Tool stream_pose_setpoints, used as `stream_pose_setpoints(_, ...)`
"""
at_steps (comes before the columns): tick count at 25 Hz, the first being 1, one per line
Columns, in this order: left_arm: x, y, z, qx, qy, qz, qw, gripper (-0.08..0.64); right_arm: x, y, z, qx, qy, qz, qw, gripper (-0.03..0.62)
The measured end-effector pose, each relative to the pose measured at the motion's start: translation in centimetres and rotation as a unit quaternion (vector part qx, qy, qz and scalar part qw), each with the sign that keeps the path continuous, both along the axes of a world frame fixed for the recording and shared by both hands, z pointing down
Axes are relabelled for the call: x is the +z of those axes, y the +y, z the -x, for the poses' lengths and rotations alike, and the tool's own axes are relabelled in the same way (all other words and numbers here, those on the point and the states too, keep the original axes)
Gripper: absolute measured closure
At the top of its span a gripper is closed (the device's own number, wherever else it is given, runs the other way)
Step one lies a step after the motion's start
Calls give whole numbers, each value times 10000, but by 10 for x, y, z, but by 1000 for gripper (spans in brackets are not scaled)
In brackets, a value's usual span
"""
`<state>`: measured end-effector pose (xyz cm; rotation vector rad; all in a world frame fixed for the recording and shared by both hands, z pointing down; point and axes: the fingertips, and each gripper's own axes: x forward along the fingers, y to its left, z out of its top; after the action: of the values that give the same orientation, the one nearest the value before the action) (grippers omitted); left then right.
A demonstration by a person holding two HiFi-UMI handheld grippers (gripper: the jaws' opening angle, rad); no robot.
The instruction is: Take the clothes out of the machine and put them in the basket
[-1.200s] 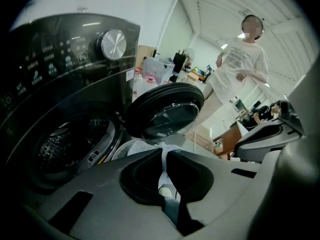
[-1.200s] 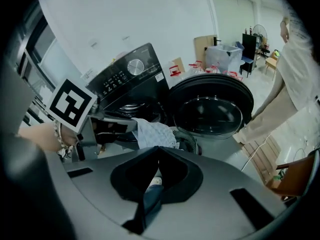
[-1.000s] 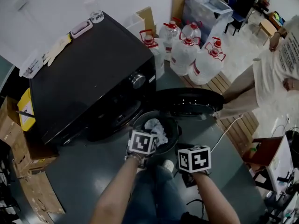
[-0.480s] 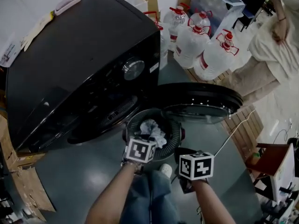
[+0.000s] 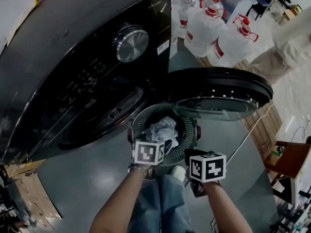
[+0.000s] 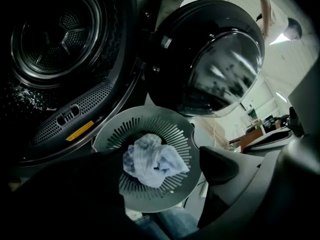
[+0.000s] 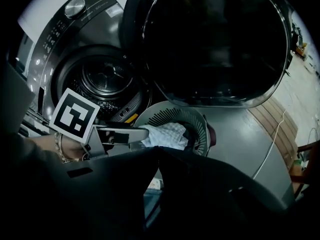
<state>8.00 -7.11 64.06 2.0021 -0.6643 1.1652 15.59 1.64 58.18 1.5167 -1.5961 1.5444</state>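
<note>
Jaws of the left hand-held gripper stand wide apart and have just been opening. Nothing is pinched between them. Through the gap, the left gripper view shows a crumpled pale blue cloth lying loose in the grey slotted basket beneath. The right gripper view shows one jaw of this gripper reaching over the basket's near rim, just beside the cloth. Its marker cube sits above the near side of the basket in the head view.

The right hand-held gripper has its jaws pressed together with nothing in them. It hangs just beside the left one, nearer the person's jeans, and its own marker cube is off the basket's rim.

The basket stands on the grey floor right in front of the black front-loading machine, below the round drum opening. The machine's round door is swung fully open and hangs over the far side of the basket. A silver dial sits on the machine's front panel.

Beyond the door, large water bottles with red caps stand together on the floor. A thin white cable trails past the door. Cardboard boxes sit at the left of the machine.
</note>
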Motion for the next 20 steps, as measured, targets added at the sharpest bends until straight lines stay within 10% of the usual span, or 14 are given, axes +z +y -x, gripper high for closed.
stream_pose_setpoints(13,-26,-18,37,-286,4,-429,9987,84,-9,-16,2,18,195,-267,9995,535)
stream_pose_setpoints(20,-91,-15,47,-84,218,-926,9954,203,-61,-19,16,-53,198,-596,9980,591)
